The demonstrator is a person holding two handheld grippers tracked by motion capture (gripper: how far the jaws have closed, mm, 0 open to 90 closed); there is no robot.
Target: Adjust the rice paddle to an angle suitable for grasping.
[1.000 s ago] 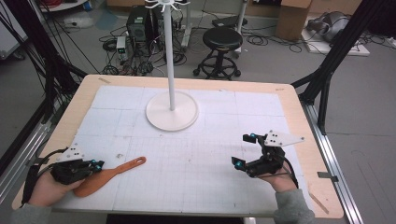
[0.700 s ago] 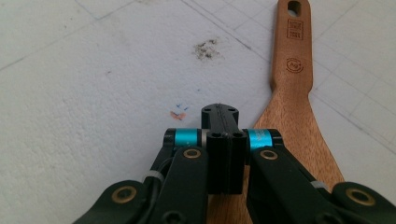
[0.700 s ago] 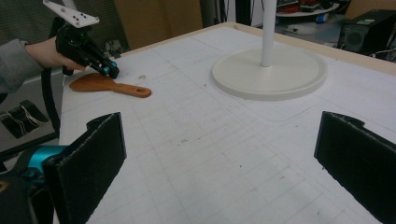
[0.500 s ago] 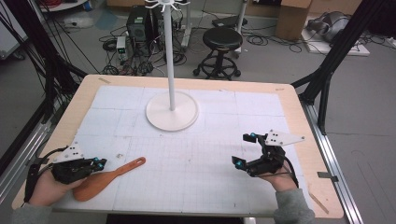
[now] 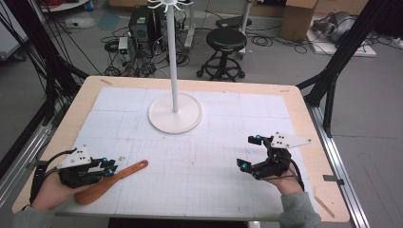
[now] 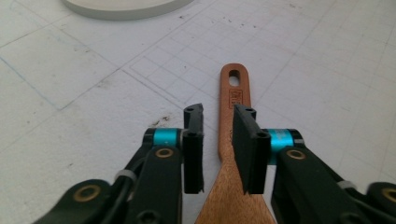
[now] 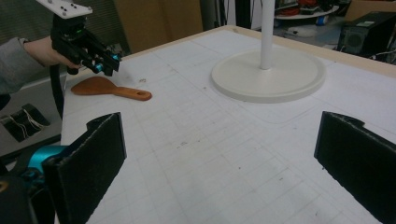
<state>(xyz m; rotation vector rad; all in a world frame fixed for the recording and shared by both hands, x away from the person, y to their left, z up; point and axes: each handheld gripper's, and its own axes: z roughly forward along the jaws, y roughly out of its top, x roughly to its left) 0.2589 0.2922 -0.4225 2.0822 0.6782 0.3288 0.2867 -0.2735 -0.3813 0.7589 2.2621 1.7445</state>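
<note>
Left gripper [image 5: 110, 166] jaws have just opened, releasing wooden spatula [image 5: 110, 176].

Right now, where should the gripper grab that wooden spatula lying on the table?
Probably the narrow handle, from straight above. The wooden spatula lies flat on the mat, so only its thin sides offer the pads a hold. The left gripper hangs over it, jaws just opened and astride the handle; the wide blade looks too broad.
</note>
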